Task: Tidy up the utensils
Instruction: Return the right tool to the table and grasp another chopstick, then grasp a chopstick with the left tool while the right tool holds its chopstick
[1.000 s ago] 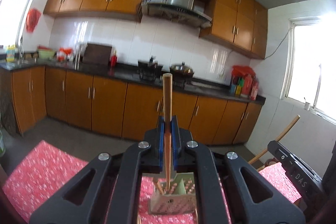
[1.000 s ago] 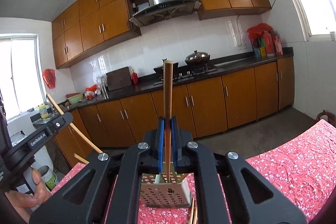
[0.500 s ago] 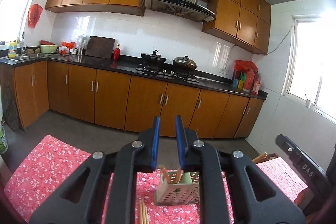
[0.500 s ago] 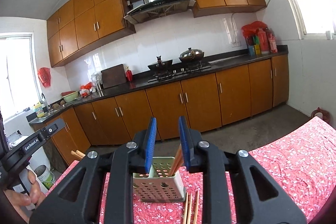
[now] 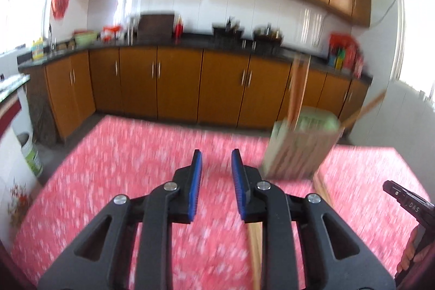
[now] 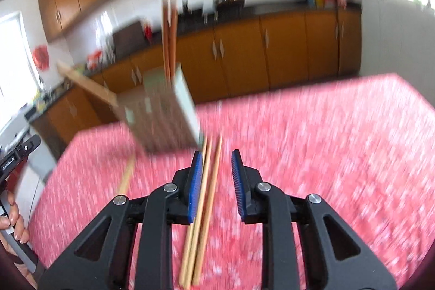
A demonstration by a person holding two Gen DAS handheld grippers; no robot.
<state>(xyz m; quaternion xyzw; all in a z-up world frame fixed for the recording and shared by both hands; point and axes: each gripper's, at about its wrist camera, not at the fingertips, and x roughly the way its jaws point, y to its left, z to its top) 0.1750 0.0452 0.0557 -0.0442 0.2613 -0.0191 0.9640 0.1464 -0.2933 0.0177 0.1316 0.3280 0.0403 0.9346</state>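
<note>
Since the earlier frames, both tongs have let go of their chopsticks and tipped down from the kitchen wall toward the bench (image 5: 108, 167); both views are blurred by that motion. The left tongs (image 5: 216, 165) are released and hold nothing. The right tongs (image 6: 216, 165) are likewise released. The holder (image 5: 301, 146) stands on the red floral cloth, ahead and to the right of the left tongs, with several chopsticks upright in it (image 5: 297, 89) and one leaning out to the right. In the right view the holder (image 6: 163, 118) lies ahead and to the left. Judgement: the two carried chopsticks are now stowed, and the next pick is beginning. Loose chopsticks (image 6: 204, 208) lie on the cloth directly below the right tongs, running between the blue pads toward the holder's base; whether they touch it cannot be told. Another chopstick (image 6: 126, 175) lies apart to the left. One chopstick (image 5: 254, 249) shows partly under the left tongs' right finger. The holder stands near the loose pair, so a low approach risks knocking it.
</note>
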